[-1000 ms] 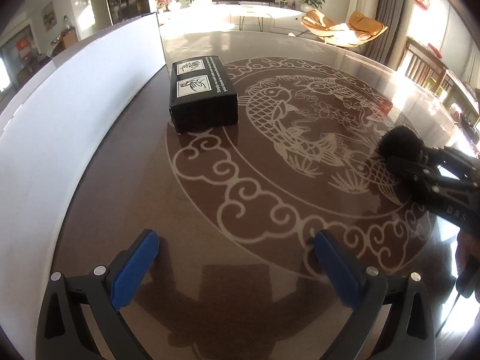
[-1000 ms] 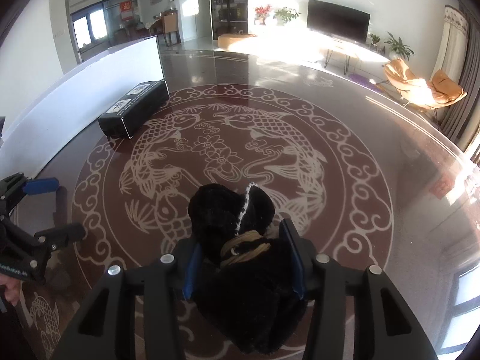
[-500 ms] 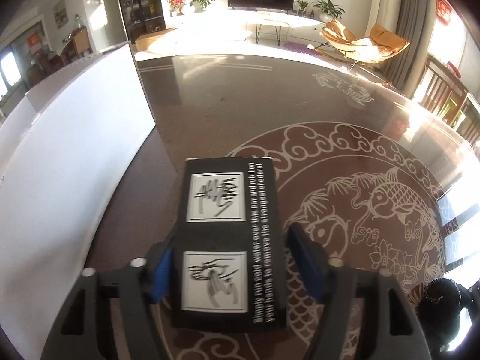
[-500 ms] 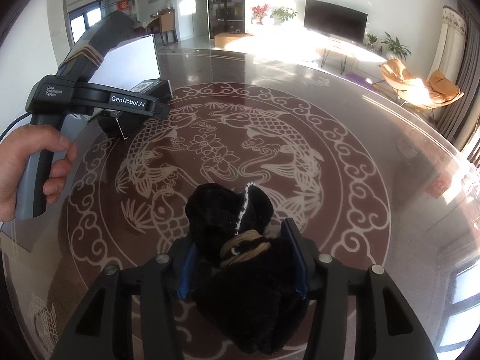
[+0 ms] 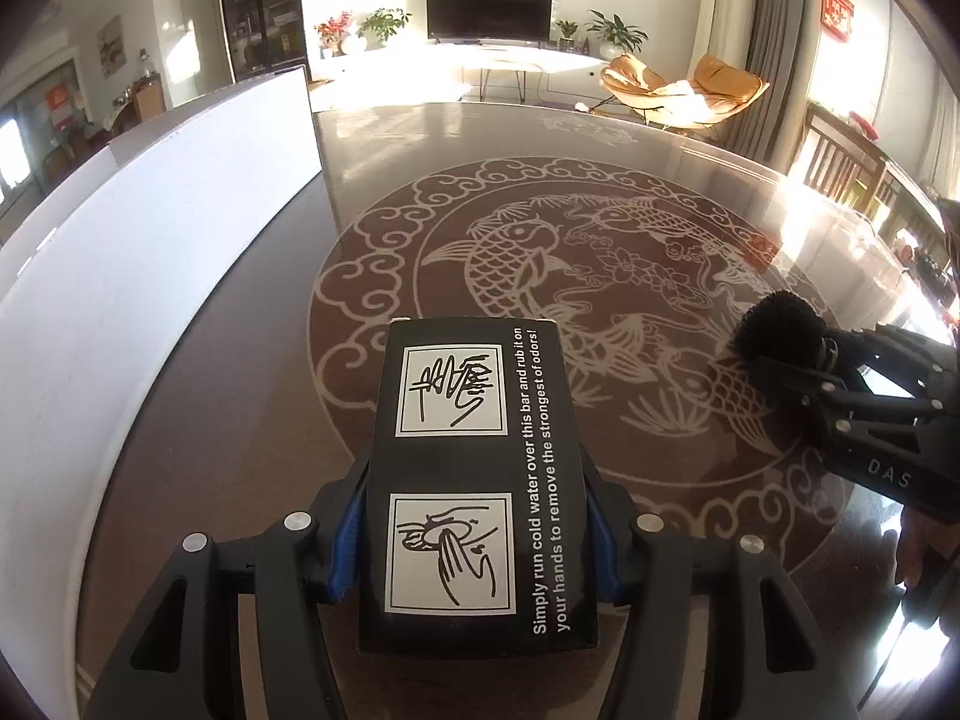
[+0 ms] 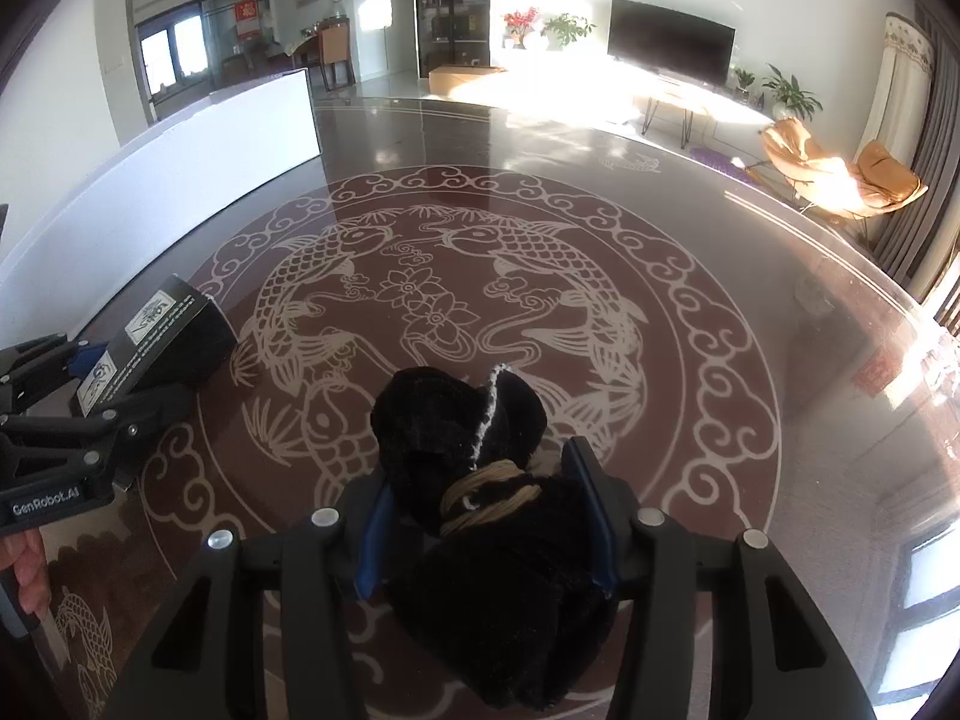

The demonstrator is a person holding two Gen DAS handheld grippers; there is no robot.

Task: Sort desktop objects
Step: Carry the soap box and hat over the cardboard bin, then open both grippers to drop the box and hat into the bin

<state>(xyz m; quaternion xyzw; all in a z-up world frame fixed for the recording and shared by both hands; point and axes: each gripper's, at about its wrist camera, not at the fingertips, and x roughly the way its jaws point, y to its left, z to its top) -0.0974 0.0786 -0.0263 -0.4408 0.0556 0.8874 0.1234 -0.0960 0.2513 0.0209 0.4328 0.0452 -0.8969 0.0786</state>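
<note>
**Both grippers loaded: box on the left, plush toy on the right**

My left gripper (image 5: 474,546) is clamped on the black box (image 5: 477,480). The blue pads (image 5: 345,546) press against its two long sides near the rear end, so the printed top faces up and most of the box projects forward. Gripping across the narrow width keeps the flat walls square to the pads and should limit twisting. In the right wrist view the box (image 6: 153,348) sits tilted, front end raised above the table (image 6: 690,228), which suggests it is being carried, not resting.

My right gripper (image 6: 483,531) is closed around the black plush toy (image 6: 474,480). The pads squeeze the soft body just behind the tan cord (image 6: 486,489) tied around it; the head end bulges forward past the fingertips. I judge a soft body needs this deep grip, or it would slump out.

A white board (image 5: 150,252) stands along the table's left edge, beside the box. No bin or tray shows in either view, so I cannot tell where each item belongs.
</note>
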